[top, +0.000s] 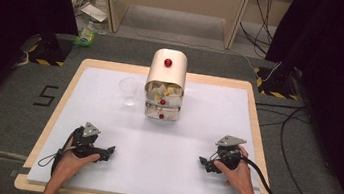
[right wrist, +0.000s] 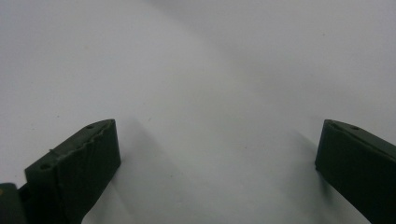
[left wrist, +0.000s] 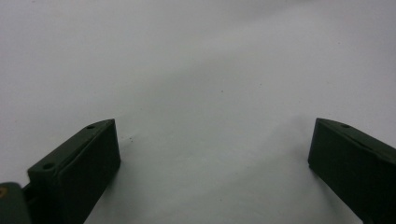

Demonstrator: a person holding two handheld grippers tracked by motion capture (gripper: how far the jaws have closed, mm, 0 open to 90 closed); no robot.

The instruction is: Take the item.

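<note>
The left tongs (top: pixel 108 150) are held low over the bench (top: pixel 169 177) near its front left edge, with the jaws spread apart and nothing between them. Wide bare white surface is seen between the two tongs and ahead of them. At the far middle, one clear cup (top: pixel 129 90) is set just left of one cream cabinet (top: pixel 165 83), well apart from both tongs; three red knobs (top: pixel 168 62) are counted on the cabinet, and its top drawer is seen pulled out with packets inside. The right tongs (top: pixel 204 162) are held near the front right edge, jaws likewise apart and empty.
</note>
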